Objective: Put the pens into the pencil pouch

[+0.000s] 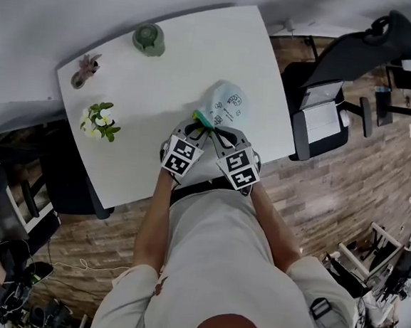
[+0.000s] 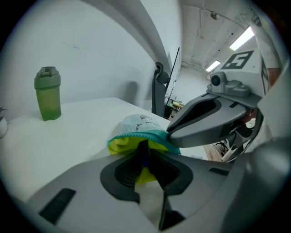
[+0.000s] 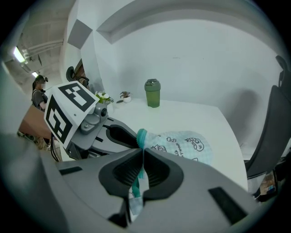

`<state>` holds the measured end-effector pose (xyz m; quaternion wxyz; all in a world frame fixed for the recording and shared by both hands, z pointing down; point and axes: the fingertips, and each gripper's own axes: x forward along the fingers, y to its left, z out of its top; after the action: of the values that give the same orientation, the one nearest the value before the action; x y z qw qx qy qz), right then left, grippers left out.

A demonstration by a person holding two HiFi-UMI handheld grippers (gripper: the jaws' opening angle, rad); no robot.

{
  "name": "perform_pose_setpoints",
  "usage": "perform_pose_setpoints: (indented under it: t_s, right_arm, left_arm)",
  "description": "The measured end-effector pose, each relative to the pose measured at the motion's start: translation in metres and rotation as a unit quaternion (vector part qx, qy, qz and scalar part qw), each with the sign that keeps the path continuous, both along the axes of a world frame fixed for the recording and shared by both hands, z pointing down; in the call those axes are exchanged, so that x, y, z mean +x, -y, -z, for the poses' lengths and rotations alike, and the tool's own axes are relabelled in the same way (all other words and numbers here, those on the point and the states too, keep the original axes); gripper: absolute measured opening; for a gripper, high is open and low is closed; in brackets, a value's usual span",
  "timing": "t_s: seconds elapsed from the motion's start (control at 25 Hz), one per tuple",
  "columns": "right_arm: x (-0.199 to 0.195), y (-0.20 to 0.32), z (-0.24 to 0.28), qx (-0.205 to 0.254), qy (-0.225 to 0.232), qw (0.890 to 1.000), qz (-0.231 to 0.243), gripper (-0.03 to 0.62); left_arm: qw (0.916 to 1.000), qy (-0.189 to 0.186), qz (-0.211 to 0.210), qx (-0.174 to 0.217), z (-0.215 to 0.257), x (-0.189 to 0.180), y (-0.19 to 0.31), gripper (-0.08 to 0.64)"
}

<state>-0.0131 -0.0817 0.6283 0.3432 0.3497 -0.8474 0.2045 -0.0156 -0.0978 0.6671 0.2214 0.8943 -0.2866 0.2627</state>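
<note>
Pinching pencil pouch (image 1: 227,104) open, right tongs (image 3: 142,152); left tongs (image 2: 143,148) hold pen (image 2: 145,158) at mouth.

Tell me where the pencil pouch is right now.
In the head view the pencil pouch lies on the white table near its right front edge, its teal rim pinched in the right claw, the left claw at its mouth.

Your left forearm (image 1: 155,216) and right forearm (image 1: 271,215) reach forward side by side. Both grippers tilt downward, tips nearly meeting. Your left gripper (image 1: 193,126) has its jaws almost together, pinching a thin dark pen (image 2: 143,155). Your right gripper (image 1: 220,130) is clamped on the pouch's (image 3: 182,143) teal rim.
</note>
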Motion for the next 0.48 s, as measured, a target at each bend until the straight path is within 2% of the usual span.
perform_pose_setpoints:
  t_s: [0.2,0.48]
  right_arm:
    - [-0.002,-0.001,-0.005,-0.004,-0.001,1.000,0.000,0.015]
    - [-0.003,-0.003,-0.009,-0.004,-0.002,1.000,-0.004,0.020]
  left_arm:
    - [0.9999,0.003,0.015,-0.001,-0.002,-0.008,-0.002,0.136]
    - [0.9980,0.022,0.058,0.002,-0.004,-0.035,-0.010,0.187]
